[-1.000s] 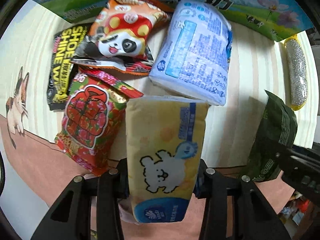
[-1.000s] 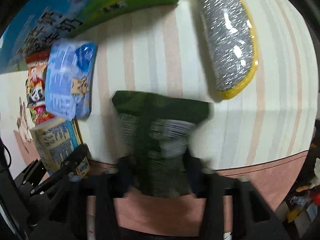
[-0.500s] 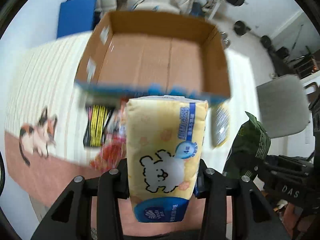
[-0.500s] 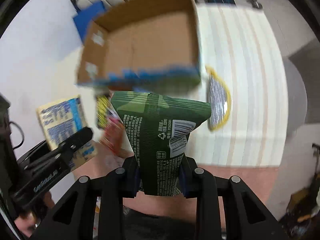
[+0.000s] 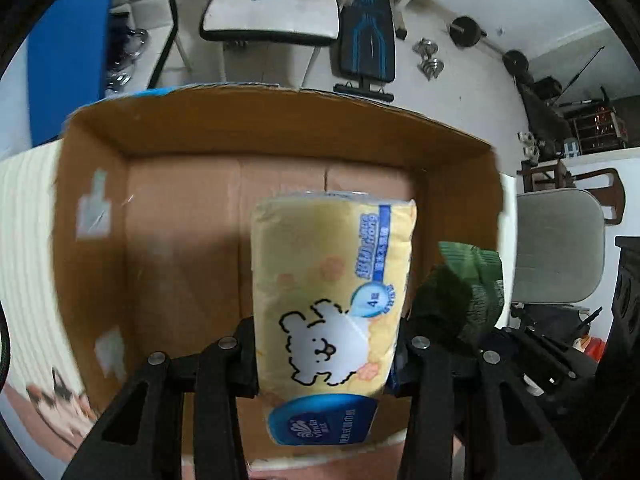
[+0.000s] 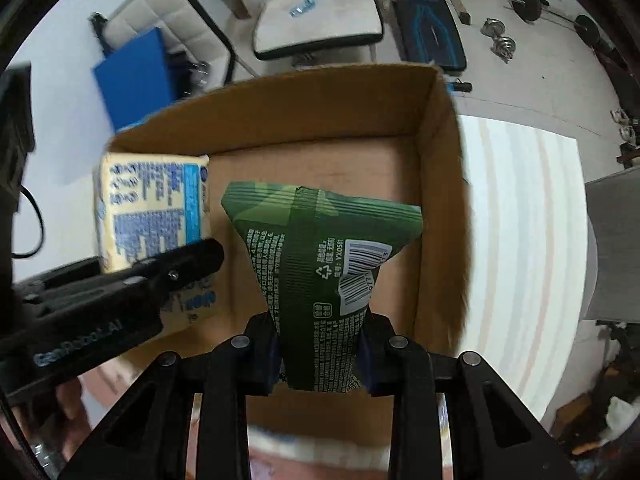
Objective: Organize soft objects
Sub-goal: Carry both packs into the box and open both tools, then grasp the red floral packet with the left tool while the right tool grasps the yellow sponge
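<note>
My left gripper (image 5: 325,354) is shut on a yellow tissue pack (image 5: 334,292) with a white dog drawing and holds it over the open cardboard box (image 5: 176,240). My right gripper (image 6: 320,350) is shut on a dark green snack bag (image 6: 320,256) and holds it over the same box (image 6: 440,216), right of the tissue pack (image 6: 148,216). The green bag also shows at the right in the left wrist view (image 5: 468,292). The left gripper shows at the left of the right wrist view (image 6: 120,292). The box floor that shows is bare.
The box stands on a striped tablecloth (image 6: 520,220). Beyond the table are a weight bench (image 5: 366,40), dumbbells (image 5: 430,62), a white padded seat (image 5: 268,12), a blue mat (image 5: 64,64) and a grey chair (image 5: 560,248).
Both grippers have lifted their packs off the table and moved forward. They now hang over the open box, which fills both views; the loose packets on the cloth are out of sight.
</note>
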Action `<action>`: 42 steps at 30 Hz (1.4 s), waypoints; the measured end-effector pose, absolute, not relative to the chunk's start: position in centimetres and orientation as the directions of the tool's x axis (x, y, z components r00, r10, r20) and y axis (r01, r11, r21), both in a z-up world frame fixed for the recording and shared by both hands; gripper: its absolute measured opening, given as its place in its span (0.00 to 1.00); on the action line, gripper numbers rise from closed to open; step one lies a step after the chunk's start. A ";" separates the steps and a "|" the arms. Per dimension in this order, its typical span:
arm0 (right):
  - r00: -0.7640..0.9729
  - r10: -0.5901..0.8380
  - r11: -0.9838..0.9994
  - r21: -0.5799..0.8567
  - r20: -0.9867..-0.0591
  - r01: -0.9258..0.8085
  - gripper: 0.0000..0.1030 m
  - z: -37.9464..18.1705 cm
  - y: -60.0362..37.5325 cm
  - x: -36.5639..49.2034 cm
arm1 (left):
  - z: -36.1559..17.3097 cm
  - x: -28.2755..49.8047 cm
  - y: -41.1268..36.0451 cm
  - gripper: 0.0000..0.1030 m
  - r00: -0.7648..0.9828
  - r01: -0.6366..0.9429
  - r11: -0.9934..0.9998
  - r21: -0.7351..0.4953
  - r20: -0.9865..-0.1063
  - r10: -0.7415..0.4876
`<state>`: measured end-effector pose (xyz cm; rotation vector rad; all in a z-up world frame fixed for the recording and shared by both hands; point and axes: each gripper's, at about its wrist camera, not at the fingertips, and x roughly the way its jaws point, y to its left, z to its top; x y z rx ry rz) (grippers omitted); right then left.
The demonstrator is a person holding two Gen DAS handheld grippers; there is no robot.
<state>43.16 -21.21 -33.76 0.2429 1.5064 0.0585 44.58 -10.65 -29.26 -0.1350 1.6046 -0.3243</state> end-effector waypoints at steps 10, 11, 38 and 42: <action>0.025 0.108 0.984 0.110 -0.994 0.137 0.31 -39.7 -22.5 47.7 | -34.6 48.4 -13.2 0.41 -0.190 0.170 0.942 -0.290 -0.947 -0.257; 0.021 0.105 0.985 0.107 -0.994 0.138 0.31 -39.9 -22.6 47.9 | -34.9 48.5 -13.6 0.41 -0.193 0.172 0.941 -0.290 -0.947 -0.257; 0.113 0.083 0.989 0.096 -0.990 0.116 1.00 -32.0 -22.4 42.8 | -26.9 46.5 -10.0 1.00 0.030 0.221 0.961 -0.164 -0.984 -0.174; 0.176 0.114 0.984 0.135 -0.978 0.113 1.00 -28.9 -23.1 39.9 | -23.6 43.6 -9.7 1.00 0.127 0.252 0.965 -0.077 -0.985 -0.112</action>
